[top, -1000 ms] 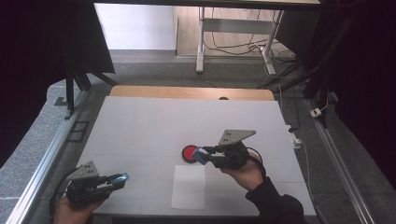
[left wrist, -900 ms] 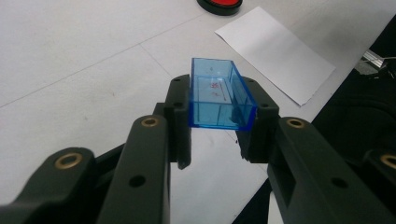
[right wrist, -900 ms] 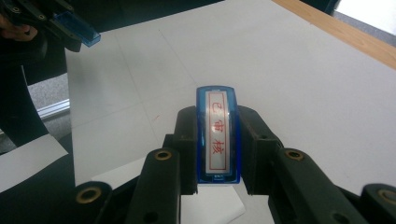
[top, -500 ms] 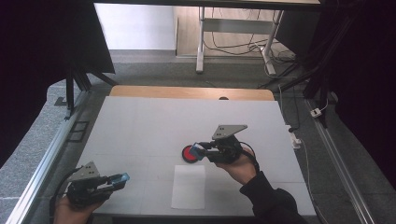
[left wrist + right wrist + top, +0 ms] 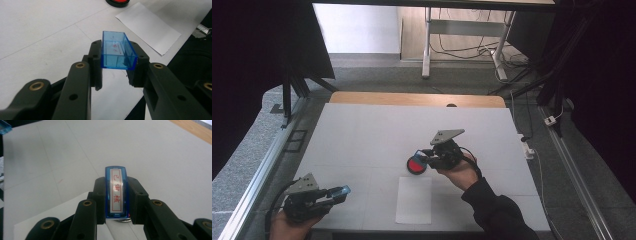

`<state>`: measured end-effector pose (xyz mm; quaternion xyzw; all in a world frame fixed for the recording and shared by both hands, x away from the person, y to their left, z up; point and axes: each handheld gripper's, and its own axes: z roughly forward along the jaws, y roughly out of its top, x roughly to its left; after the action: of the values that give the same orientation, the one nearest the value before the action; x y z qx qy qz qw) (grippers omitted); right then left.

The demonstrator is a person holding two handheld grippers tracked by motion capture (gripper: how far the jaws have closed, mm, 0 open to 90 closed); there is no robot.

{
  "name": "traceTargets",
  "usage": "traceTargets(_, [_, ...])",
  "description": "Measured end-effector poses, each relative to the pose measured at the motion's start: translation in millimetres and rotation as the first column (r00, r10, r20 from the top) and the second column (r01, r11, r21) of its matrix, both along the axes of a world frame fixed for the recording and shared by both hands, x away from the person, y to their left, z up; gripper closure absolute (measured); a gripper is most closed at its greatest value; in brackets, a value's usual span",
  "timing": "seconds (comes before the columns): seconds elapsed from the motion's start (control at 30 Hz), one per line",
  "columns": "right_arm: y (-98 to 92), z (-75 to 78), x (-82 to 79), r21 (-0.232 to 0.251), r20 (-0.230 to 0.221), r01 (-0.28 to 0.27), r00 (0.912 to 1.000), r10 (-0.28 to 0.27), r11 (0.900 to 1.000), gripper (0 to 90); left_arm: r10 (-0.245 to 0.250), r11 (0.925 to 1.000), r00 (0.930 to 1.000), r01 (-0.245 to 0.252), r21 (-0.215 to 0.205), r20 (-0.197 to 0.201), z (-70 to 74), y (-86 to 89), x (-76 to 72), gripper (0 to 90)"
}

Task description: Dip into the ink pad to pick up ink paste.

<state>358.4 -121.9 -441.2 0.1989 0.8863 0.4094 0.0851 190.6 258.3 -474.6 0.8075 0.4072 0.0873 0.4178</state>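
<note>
Blue stamp [image 5: 117,192] clamped in right gripper [image 5: 422,157] jaws over red ink pad [image 5: 415,165], mid-frame.
Blue cap [image 5: 117,53] pinched in left gripper [image 5: 339,192], lower left; could miss pad, smear worktop [image 5: 362,135] or white paper [image 5: 414,200].

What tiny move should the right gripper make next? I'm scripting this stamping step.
Probably lower the right gripper straight down so the stamp presses into the red ink pad. Its jaws are shut on the stamp, which hovers at the pad's edge, and the white paper beside it is unmarked.
</note>
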Motion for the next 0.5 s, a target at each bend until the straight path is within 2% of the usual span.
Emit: traceTargets(0.5, [17.0,-20.9,17.9,-0.088,-0.012,0.020,0.9997,-0.021,0.996,71.1,0.001,1.0000,1.0000,-0.001,0.006,0.007,0.0,-0.1,-0.6,67.5])
